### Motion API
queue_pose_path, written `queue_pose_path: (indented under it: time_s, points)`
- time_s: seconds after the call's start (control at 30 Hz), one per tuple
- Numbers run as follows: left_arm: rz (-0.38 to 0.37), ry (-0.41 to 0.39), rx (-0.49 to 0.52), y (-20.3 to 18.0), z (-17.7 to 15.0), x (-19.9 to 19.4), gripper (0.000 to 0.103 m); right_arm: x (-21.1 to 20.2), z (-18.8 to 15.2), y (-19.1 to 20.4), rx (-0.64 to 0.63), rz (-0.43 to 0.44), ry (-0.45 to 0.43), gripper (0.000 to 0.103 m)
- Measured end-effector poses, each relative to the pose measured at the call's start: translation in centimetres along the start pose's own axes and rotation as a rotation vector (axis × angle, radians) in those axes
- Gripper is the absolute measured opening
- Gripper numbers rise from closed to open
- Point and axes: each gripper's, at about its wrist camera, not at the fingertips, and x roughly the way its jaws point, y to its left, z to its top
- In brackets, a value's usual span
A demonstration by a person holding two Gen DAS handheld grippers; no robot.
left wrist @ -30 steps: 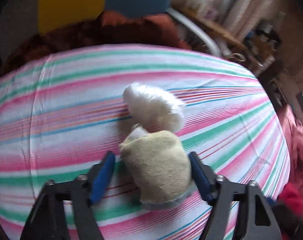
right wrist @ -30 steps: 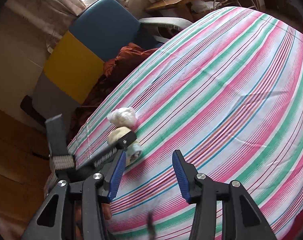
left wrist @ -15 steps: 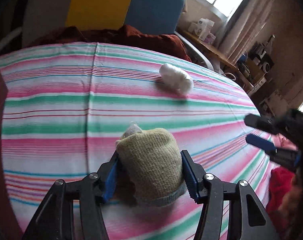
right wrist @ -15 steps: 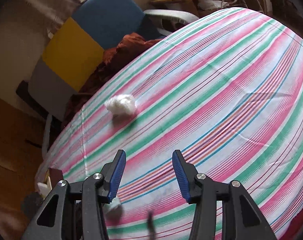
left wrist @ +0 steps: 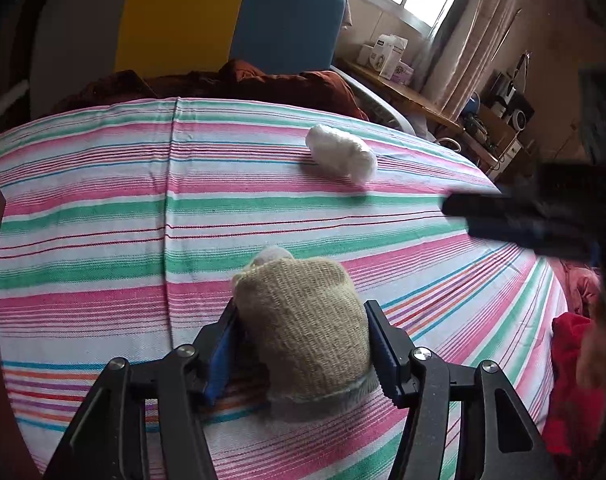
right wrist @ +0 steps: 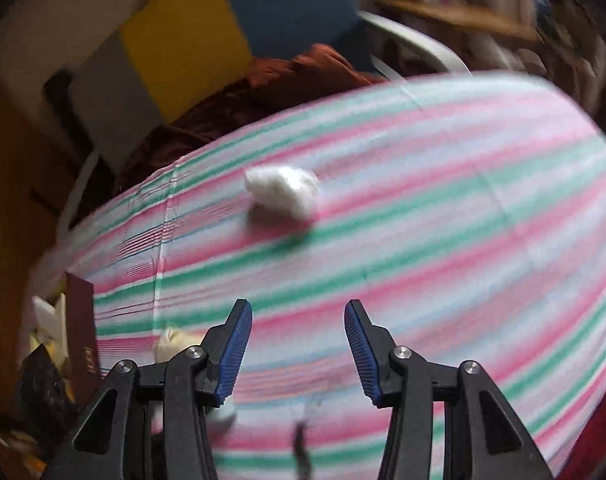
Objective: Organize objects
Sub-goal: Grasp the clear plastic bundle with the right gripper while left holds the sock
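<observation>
A beige knitted sock bundle [left wrist: 303, 328] with a grey cuff lies on the striped bedsheet [left wrist: 103, 240] between the jaws of my left gripper [left wrist: 299, 320]. The jaws are opening: the right pad still touches the knit, and the left pad stands a sliver off it. A white fluffy sock bundle [left wrist: 341, 154] lies farther back on the sheet. In the blurred right wrist view my right gripper [right wrist: 299, 312] is open and empty above the sheet, and the white bundle [right wrist: 283, 190] is ahead of it. A bit of the beige bundle [right wrist: 171, 340] peeks out by its left finger. The right gripper [left wrist: 457, 216] also reaches in from the right in the left wrist view.
A rust-brown blanket [left wrist: 263, 80] is heaped at the bed's far edge before a grey, yellow and blue chair [left wrist: 183, 20]. A wooden desk [left wrist: 403, 92] with boxes stands at the back right. Red cloth [left wrist: 571, 360] lies at the right edge. A dark red book [right wrist: 81, 328] stands at the left edge.
My left gripper closed on the beige bundle, pulled it nearer and away from the white one, then eased its jaws. My right gripper rolled and swung toward the white bundle.
</observation>
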Motion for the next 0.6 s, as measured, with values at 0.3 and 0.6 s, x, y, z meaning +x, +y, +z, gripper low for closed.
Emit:
queue_pose_path:
  time_s: [0.3,0.6]
  points:
    - [-0.031,-0.005,-0.022,0.4,-0.1,0.0,0.062,6.7,7.4,4.5,-0.288,-0.174,0.069,0.049]
    - [-0.041,-0.015,-0.026,0.4,-0.2,0.1,0.062,12.3,8.4,4.6,-0.343,-0.204,0.206,0.035]
